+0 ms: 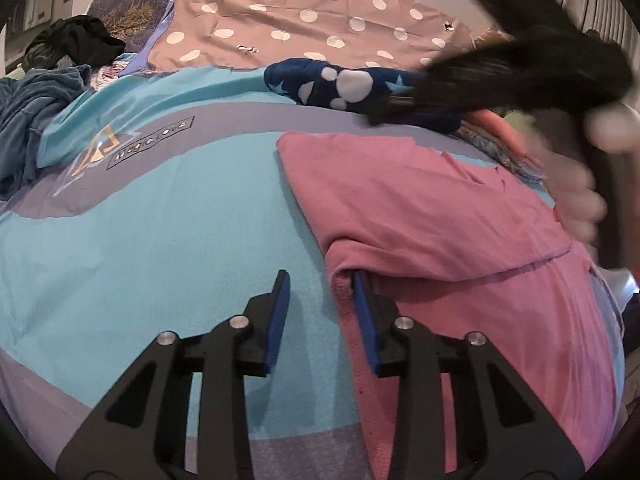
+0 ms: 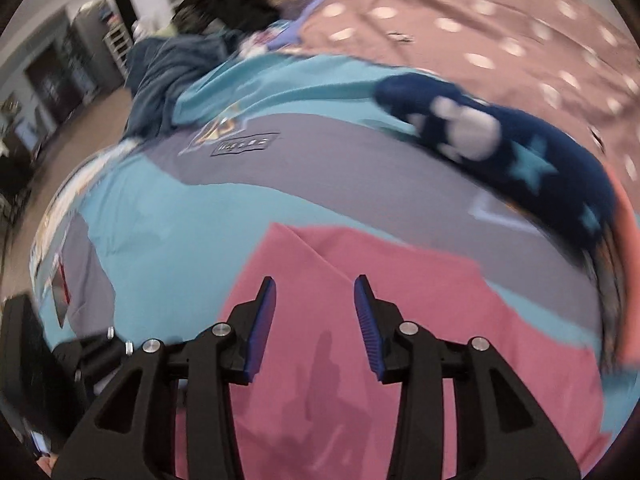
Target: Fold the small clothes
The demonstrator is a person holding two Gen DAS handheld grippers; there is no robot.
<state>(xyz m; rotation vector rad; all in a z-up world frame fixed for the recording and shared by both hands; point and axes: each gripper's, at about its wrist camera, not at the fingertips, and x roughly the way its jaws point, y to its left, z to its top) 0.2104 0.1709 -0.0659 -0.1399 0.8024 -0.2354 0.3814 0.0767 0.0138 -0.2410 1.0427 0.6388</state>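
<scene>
A pink garment [image 1: 440, 216] lies partly folded on the blue and grey bedspread [image 1: 160, 240]. My left gripper [image 1: 320, 280] is open at the garment's left edge; its right finger [image 1: 362, 320] sits under the folded lip, its left finger on the bedspread. The right gripper [image 1: 500, 80] shows as a black blur above the far right, held by a hand. In the right wrist view the right gripper [image 2: 315, 284] is open and empty, hovering over the pink garment [image 2: 380, 320].
A navy fleece item with paw print and stars [image 1: 348, 84] [image 2: 500, 140] lies beyond the pink garment. A dotted pink sheet [image 1: 312, 20] covers the far bed. Dark blue clothing [image 1: 28, 120] and a black heap [image 1: 76, 40] sit far left. Orange fabric [image 2: 624, 260] at right.
</scene>
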